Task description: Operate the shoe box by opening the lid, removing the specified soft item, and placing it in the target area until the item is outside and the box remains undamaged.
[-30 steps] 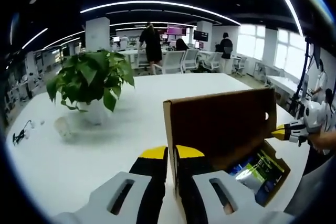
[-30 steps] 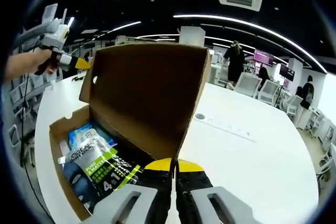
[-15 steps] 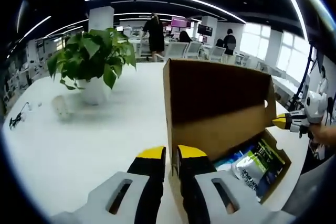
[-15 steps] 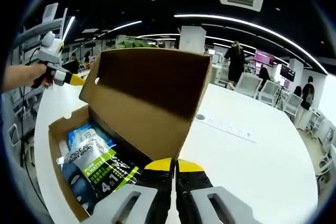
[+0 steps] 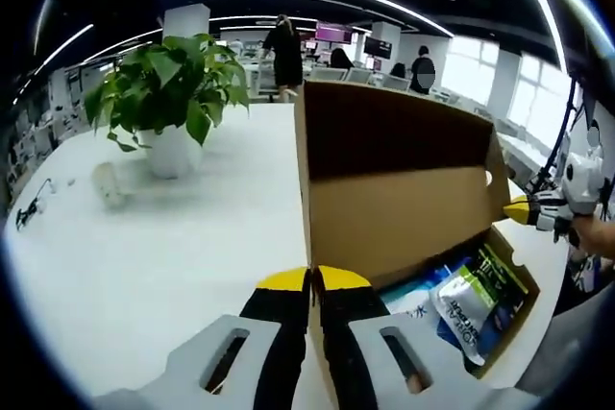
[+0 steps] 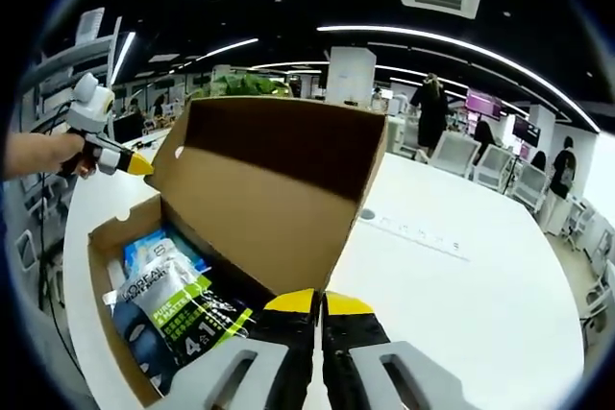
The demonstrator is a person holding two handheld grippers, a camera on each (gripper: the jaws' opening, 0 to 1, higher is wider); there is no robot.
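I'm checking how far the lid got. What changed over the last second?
The lid swung further open, from leaning over the box to about upright. Both tools, left and right, stayed shut on its corners. The packets inside and the plant on the table did not move.

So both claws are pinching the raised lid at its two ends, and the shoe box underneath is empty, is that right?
Not quite. The shoe box is not empty: the right gripper view shows packets lying inside it. The rest holds: the left claw and the right claw each pinch an end of the raised lid.
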